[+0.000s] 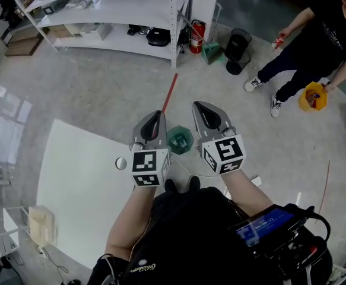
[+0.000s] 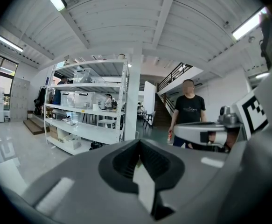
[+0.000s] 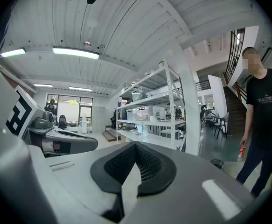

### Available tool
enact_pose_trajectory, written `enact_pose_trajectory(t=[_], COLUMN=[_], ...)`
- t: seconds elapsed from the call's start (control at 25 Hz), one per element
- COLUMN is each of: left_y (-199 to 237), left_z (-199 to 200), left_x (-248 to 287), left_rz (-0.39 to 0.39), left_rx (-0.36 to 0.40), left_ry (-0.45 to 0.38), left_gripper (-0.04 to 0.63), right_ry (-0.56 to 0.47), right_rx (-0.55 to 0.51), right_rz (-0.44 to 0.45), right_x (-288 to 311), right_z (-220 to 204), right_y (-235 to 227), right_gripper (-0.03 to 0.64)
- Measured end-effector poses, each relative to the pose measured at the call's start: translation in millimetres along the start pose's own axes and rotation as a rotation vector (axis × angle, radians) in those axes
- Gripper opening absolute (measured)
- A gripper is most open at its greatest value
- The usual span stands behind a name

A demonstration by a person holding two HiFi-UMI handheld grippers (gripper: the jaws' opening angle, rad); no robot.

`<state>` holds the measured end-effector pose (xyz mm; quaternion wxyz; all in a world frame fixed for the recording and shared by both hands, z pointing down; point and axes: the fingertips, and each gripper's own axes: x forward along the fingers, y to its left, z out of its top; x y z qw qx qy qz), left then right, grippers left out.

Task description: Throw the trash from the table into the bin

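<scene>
Jaws on both grippers are pressed together, gripping nothing. Left gripper [image 1: 158, 116] and right gripper [image 1: 198, 107] point ahead side by side. A green bin [image 1: 180, 140] sits on the floor [image 1: 101, 94] below, between them. A small white item [image 1: 120, 163], likely trash, lies at the table's [image 1: 72, 183] right edge beside the left gripper, the nearer one. It looks round from above, so no long axis shows. Shelves [image 1: 113, 10] and a person [image 1: 315, 34] stand beyond.

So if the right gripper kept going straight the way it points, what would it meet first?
Nothing close: the way ahead of the right gripper looks free. Farther on it would likely meet the white shelving unit near its right end, though depth is unclear.
</scene>
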<state>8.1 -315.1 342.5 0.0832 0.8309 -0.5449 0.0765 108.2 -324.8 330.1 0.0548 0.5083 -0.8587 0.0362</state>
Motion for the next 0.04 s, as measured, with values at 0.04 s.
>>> enact_pose_trajectory(t=[0.04], left_y=[1.2], left_z=[1.0], left_x=[-0.2], left_rz=[0.0], left_rx=[0.001], left_ry=[-0.002], left_gripper=[0.008], right_ry=[0.002], right_rx=[-0.002], right_rz=[-0.001], right_x=[0.5], right_z=[0.0], right_y=[0.6], right_gripper=[-0.002])
